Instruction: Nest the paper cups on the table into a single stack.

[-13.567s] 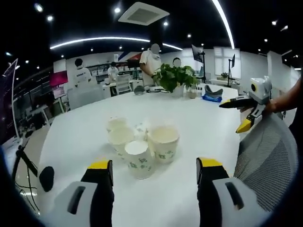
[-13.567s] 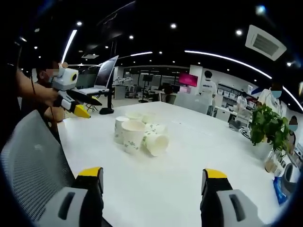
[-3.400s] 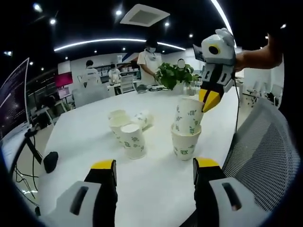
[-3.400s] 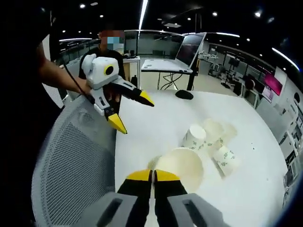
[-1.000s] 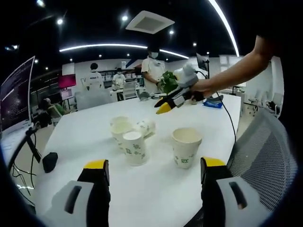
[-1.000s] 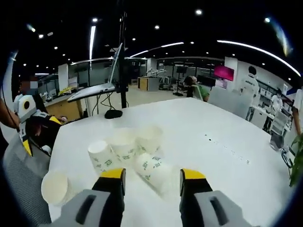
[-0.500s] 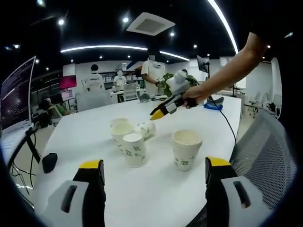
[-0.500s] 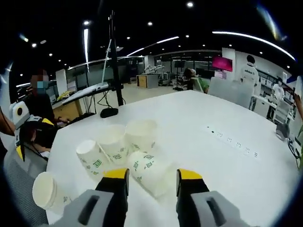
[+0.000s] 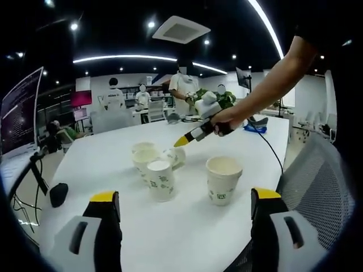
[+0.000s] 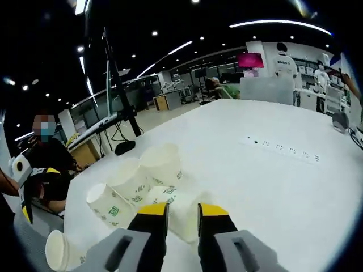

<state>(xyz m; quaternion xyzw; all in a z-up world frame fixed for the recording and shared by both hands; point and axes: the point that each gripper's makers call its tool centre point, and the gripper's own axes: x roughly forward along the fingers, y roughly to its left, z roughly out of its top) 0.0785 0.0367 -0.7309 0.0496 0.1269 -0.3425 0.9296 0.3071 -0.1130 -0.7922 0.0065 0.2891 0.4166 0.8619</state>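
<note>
Left gripper view, left gripper [image 9: 184,226]: jaws wide apart, holding nothing, low over the white bench [image 9: 187,238].
Left gripper view, cups: a stacked cup [image 9: 223,180] stands alone at right; an upright cup [image 9: 160,179] stands in front of a cluster [image 9: 146,156]; a tipped cup [image 9: 175,156] lies beside them.
Left gripper view, right gripper [image 9: 182,140]: reaches in above the tipped cup.
Left gripper view, surroundings: mesh chair [image 9: 317,187] at right, potted plant [image 9: 218,97] and people beyond.
Right gripper view, right gripper [image 10: 181,214]: jaws narrowed around the tipped cup [image 10: 180,211]; touching cannot be told.
Right gripper view, surroundings: three upright cups [image 10: 133,181] just behind; stacked cup [image 10: 61,249] lower left; monitor [image 10: 99,122] beyond the bench.
</note>
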